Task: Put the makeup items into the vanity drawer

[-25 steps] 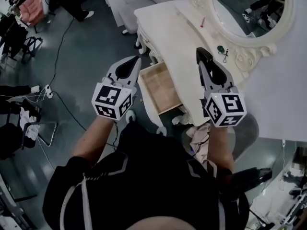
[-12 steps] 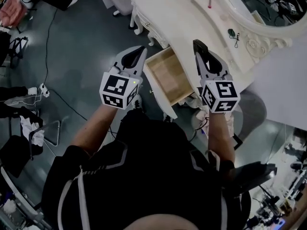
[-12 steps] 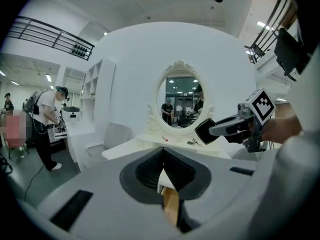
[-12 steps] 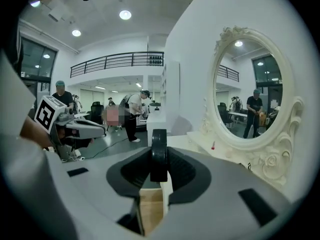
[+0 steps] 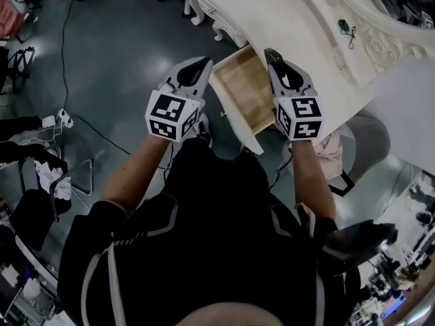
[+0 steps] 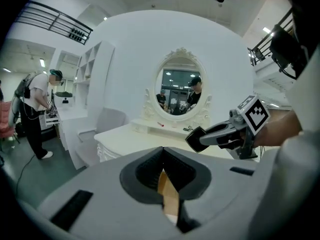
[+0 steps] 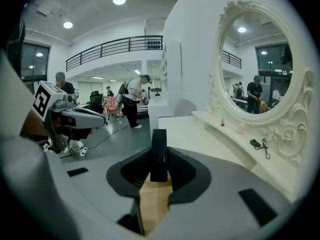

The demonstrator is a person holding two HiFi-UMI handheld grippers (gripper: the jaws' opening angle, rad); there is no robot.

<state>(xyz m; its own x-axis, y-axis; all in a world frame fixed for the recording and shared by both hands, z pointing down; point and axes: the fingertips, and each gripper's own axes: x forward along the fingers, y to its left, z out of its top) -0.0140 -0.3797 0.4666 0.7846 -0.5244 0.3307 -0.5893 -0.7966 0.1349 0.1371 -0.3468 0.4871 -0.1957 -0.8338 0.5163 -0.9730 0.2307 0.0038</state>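
At the left, the left hand-held gripper (image 5: 201, 64) hangs over the floor just beside the open wooden drawer (image 5: 239, 92), its jaws pressed together with nothing between them. To the right, the right hand-held gripper (image 5: 272, 54) is clamped on a flat black makeup case (image 6: 198, 139), held on edge above the drawer's right side, close to the white tabletop's (image 5: 272, 12) front edge. Further right, a small red item (image 7: 222, 123) and a dark item with a cord (image 7: 256, 143) lie on the tabletop's raised ledge under the oval mirror (image 7: 260, 69).
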